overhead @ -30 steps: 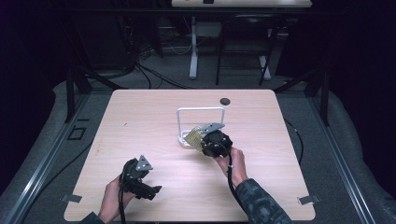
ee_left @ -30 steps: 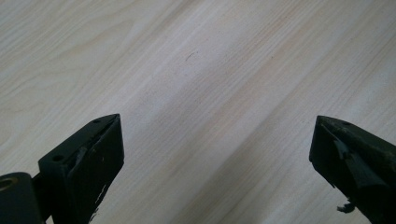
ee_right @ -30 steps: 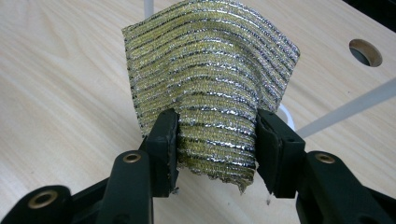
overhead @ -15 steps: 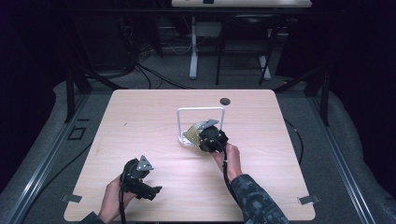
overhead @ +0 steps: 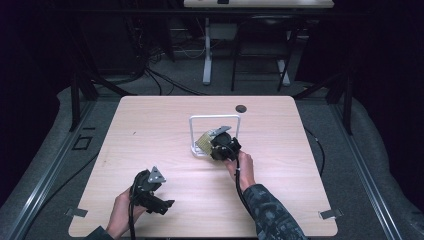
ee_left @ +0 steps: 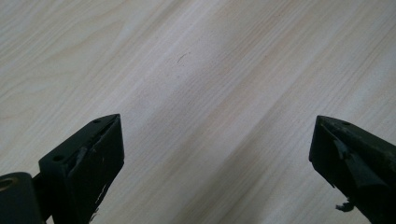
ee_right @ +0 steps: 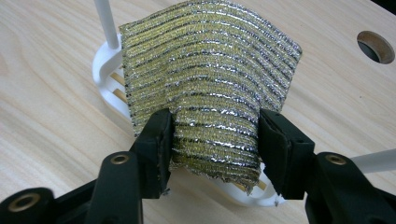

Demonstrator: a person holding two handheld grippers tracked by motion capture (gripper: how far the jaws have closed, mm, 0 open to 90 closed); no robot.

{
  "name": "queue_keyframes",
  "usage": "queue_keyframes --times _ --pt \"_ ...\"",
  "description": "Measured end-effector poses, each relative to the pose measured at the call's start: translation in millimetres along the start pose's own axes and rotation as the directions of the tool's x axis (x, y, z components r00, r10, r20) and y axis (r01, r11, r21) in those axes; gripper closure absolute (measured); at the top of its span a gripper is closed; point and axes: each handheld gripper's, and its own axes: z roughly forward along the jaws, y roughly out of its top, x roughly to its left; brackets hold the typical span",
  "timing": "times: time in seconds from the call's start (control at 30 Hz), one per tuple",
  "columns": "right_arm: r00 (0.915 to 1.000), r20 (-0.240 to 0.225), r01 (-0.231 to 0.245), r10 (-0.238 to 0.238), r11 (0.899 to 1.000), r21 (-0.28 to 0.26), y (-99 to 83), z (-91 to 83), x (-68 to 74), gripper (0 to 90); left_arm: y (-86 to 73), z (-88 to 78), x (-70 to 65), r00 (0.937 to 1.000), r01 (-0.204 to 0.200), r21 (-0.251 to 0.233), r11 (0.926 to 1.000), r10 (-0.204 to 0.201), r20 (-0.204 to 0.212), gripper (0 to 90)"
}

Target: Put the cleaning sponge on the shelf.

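A gold and silver striped scouring cloth (ee_right: 210, 79) is pinched between my right gripper's (ee_right: 215, 135) jaws, bowed outward and held just over the base of a white wire rack (ee_right: 105, 63). In the high view the cloth (overhead: 203, 141) sits at the rack's (overhead: 215, 118) near left foot, with the right gripper (overhead: 214, 146) behind it, a hand on its handle. Near the table's front left, my left gripper (overhead: 162, 205) is held low in a hand. Its jaws stand wide open (ee_left: 215, 154) over bare wood, with nothing between them.
The light wooden table (overhead: 150, 130) has a round cable hole (overhead: 241, 108) behind the rack, also seen as a hole (ee_right: 376, 46) beyond the cloth. Dark floor, cables and desk legs (overhead: 206, 60) lie past the far edge.
My right gripper has carried the cloth a little farther from the person and leftward, up to the rack's base. The left gripper has stayed put.
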Motion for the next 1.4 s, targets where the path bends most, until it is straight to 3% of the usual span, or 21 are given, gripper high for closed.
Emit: queue_keyframes --times 0.43,0.6,0.8,1.1,1.4 --pt "0.9995 0.022 0.02 -0.02 0.999 0.028 2.2 10.0 2.8 44.3 0.2 0.5 -0.8 0.9999 -0.004 0.005 1.0 0.004 0.015 3.3" --pt "0.9994 0.014 0.033 -0.033 0.999 0.024 3.6 8.7 4.8 51.2 0.1 0.6 -1.1 0.9998 -0.005 0.006 1.0 0.005 0.017 3.4" --pt "0.9992 0.011 0.038 -0.039 0.999 0.029 3.8 9.1 8.2 47.6 0.1 0.1 -1.2 0.9998 -0.01 0.007 0.9999 0.01 0.018 3.4" --pt "0.9994 -0.034 0.009 -0.009 1.0 0.014 4.5 -8.1 3.1 38.2 0.1 -0.2 -1.2 0.9998 -0.01 0.007 0.9999 0.01 0.017 3.4" --pt "0.9983 -0.055 0.019 -0.019 1.0 0.007 -1.6 -31.1 2.4 33.0 0.3 0.1 -1.5 0.9998 -0.008 0.008 0.9999 0.008 0.016 3.5"
